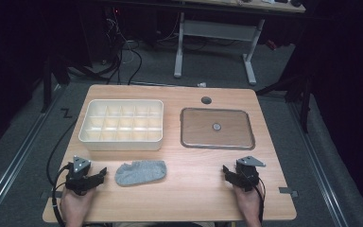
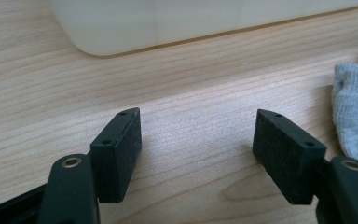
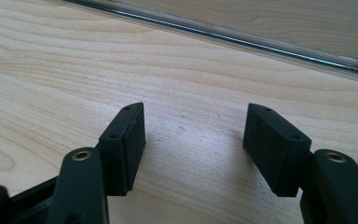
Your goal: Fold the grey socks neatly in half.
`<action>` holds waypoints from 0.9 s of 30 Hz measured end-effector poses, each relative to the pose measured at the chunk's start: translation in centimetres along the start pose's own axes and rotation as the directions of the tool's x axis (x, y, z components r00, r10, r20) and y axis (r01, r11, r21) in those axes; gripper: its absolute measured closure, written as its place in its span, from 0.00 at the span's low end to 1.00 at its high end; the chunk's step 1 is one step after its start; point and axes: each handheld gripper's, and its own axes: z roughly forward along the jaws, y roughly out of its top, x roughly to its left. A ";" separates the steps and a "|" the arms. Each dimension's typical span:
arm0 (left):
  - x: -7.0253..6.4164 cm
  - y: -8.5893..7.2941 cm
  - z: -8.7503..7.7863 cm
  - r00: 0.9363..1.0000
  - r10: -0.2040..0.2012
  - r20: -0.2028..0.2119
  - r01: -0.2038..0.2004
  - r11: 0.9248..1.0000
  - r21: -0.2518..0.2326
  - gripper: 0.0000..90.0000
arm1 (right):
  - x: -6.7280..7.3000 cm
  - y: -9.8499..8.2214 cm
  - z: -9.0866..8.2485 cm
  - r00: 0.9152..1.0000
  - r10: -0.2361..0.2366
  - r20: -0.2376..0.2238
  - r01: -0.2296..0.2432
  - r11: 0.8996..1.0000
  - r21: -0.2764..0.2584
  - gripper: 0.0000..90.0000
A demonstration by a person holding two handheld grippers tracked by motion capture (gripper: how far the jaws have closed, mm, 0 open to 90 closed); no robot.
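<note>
A grey sock (image 1: 140, 171) lies flat on the wooden table, near its front edge and left of centre. My left gripper (image 1: 99, 174) rests just left of the sock, jaws open and bare; its own view has the left gripper (image 2: 196, 147) low over the wood with the sock (image 2: 356, 112) at the right edge. My right gripper (image 1: 228, 172) sits at the front right, also open. In its own view, the right gripper (image 3: 193, 140) holds nothing and a transparent lid's rim (image 3: 242, 39) runs across the top.
A cream compartment box (image 1: 122, 124) with several empty cells stands at the back left; its wall (image 2: 168, 23) fills the top of the left gripper view. A clear rectangular lid (image 1: 217, 128) with a small knob lies at the back right. Beyond the table are cables and a desk frame.
</note>
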 end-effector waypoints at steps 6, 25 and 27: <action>0.0 0.0 0.0 1.000 0.000 0.000 0.000 1.000 0.000 0.36 | 0.0 0.0 0.0 1.000 0.000 0.000 0.000 1.000 0.000 0.44; -0.1 0.1 0.1 1.000 0.018 0.021 -0.018 1.000 0.011 0.29 | -0.1 0.0 0.0 1.000 -0.001 -0.006 0.001 1.000 -0.001 0.43; -0.1 0.1 0.1 1.000 0.018 0.019 -0.018 1.000 0.011 0.29 | -0.1 0.0 0.0 1.000 -0.001 -0.005 0.001 1.000 -0.002 0.43</action>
